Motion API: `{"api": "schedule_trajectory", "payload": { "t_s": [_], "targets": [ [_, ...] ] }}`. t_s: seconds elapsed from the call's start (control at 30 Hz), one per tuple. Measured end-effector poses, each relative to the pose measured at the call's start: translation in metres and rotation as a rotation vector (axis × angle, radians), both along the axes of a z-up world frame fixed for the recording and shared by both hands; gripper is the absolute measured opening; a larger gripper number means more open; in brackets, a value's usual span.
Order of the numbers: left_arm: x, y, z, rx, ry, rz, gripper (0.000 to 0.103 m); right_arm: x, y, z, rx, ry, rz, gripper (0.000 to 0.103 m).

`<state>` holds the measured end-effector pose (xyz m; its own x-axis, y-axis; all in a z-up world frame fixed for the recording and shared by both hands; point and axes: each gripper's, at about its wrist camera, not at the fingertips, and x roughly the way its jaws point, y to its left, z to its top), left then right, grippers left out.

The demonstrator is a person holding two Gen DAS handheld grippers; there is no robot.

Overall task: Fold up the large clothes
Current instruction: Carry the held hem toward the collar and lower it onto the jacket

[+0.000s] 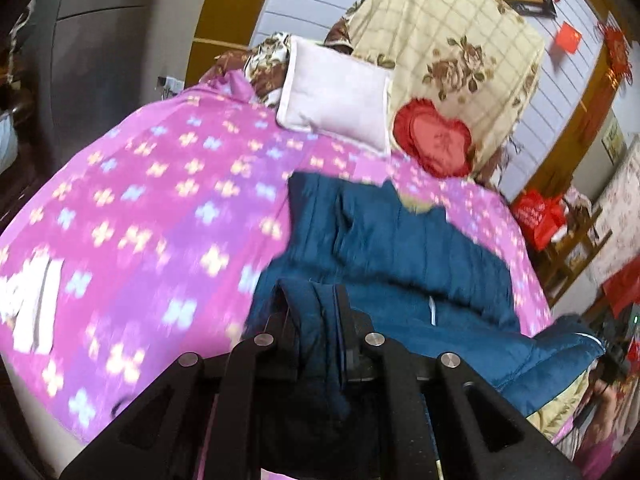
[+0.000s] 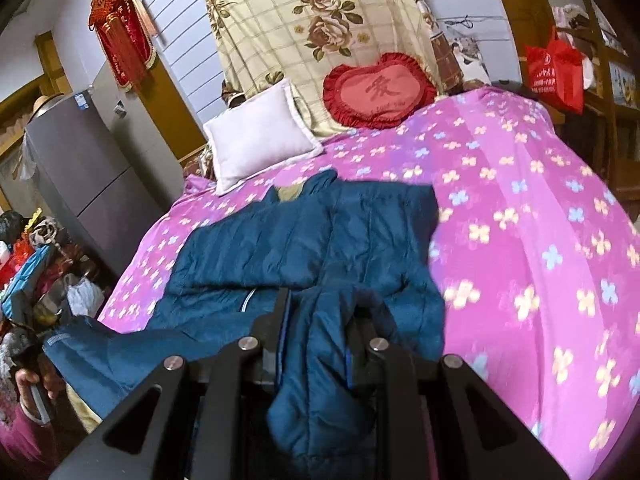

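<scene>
A dark blue padded jacket (image 1: 400,240) (image 2: 304,232) lies spread on a bed under a pink flowered cover (image 1: 140,208) (image 2: 540,220). My left gripper (image 1: 312,300) is shut on a bunched fold of the jacket's near edge, and the cloth hangs down between its black fingers. My right gripper (image 2: 320,308) is shut on another fold of the same near edge. The jacket's collar with a yellowish lining (image 2: 290,192) points toward the pillows. In the right wrist view a sleeve (image 2: 88,344) hangs off the bed's left side.
A white pillow (image 2: 256,136) and a red heart-shaped cushion (image 2: 378,90) rest at the head of the bed against a flowered blanket (image 2: 312,32). A grey fridge (image 2: 80,172) and piled clutter (image 2: 32,264) stand left. A red bag (image 2: 554,72) hangs right. A person's hand (image 2: 28,384) shows lower left.
</scene>
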<state>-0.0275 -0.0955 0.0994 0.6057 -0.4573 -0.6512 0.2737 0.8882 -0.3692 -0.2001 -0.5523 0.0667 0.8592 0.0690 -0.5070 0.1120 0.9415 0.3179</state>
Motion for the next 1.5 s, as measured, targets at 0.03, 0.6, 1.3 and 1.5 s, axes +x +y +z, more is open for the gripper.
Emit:
{"api": "schedule_trajectory", "payload": {
  "t_s": [0.03, 0.6, 1.3, 1.5],
  "targets": [
    [0.011, -0.006, 0.002, -0.005, -0.001, 0.007, 0.0, 0.006, -0.003, 0.003, 0.0, -0.002, -0.006, 0.021],
    [0.209, -0.116, -0.045, 0.08, 0.014, 0.139, 0.0, 0.193, -0.101, -0.008, 0.13, 0.07, -0.165, 0.021],
    [0.138, -0.126, -0.062, 0.074, -0.004, -0.143, 0.047, 0.236, -0.122, -0.022, 0.356, -0.071, -0.221, 0.096],
    [0.143, -0.151, -0.061, 0.105, -0.053, -0.067, 0.047, 0.196, -0.073, 0.02, 0.129, -0.116, -0.045, 0.096]
  ]
}}
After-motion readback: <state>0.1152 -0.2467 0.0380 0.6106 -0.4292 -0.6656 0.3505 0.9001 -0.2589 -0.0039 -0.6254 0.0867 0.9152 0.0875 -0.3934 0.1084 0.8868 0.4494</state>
